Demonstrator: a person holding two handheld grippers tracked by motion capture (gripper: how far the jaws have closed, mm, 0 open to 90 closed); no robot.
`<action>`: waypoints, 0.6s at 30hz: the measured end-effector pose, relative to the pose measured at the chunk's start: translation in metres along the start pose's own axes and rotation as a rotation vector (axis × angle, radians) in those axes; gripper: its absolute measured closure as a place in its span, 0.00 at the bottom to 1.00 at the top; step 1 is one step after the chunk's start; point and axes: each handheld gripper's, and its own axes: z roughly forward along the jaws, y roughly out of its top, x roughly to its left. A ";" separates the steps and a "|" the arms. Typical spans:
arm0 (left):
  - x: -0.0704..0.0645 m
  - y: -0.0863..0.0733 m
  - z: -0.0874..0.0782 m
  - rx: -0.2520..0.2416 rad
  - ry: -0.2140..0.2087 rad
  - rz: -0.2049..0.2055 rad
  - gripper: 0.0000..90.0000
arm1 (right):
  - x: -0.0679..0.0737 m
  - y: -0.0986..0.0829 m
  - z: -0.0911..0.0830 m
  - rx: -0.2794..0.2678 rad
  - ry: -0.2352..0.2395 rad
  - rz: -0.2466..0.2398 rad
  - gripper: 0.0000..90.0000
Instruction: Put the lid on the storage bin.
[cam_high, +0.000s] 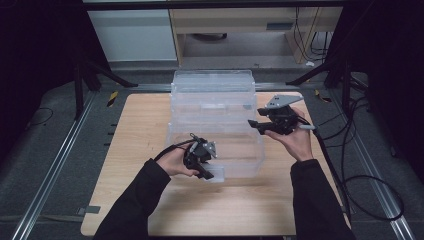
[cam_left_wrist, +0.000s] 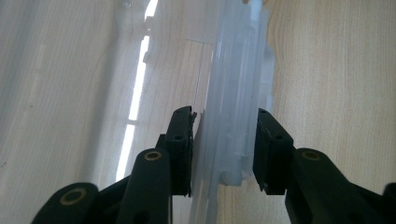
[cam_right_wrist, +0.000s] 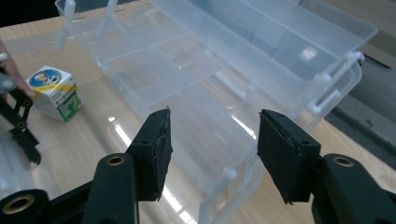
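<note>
Clear plastic organiser box (cam_high: 215, 120) sits in the middle of the wooden table (cam_high: 140, 150), stepped open in tiers that climb away toward twelve o'clock, the topmost tray hanging past the table's far edge. Its trays are see-through and divided into long compartments; from where I stand, every compartment I can make out shows just the wood grain through its floor. In the right gripper view the same box (cam_right_wrist: 224, 70) spreads out with its hinged arms and dividers plain to see.

At about seven o'clock from the box's middle, the left gripper (cam_high: 205, 170) is down at the near front edge of the lowest tray. Its own view shows the jaws standing apart with the tray's ribbed wall (cam_left_wrist: 233, 116) between them, the pads close on either side; whether they actually press the plastic I cannot tell.

At two o'clock, the right gripper (cam_high: 257, 125) is held by the box's right side, jaws spread wide and holding nothing, pointed in over the trays.

A small carton (cam_right_wrist: 55, 92) stands on the table beside the box in the right gripper view: white and green, with a round picture on top. Its print is too small to read.
</note>
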 end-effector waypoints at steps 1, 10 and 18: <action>0.000 0.000 0.000 0.000 0.000 0.000 0.69 | 0.000 0.000 0.000 0.000 0.000 0.000 0.50; 0.000 -0.002 0.000 -0.013 -0.008 0.003 0.70 | -0.013 0.035 0.025 0.011 0.080 -0.037 0.50; 0.000 -0.003 -0.001 -0.017 -0.015 0.007 0.70 | -0.022 0.056 0.038 0.018 0.109 -0.089 0.53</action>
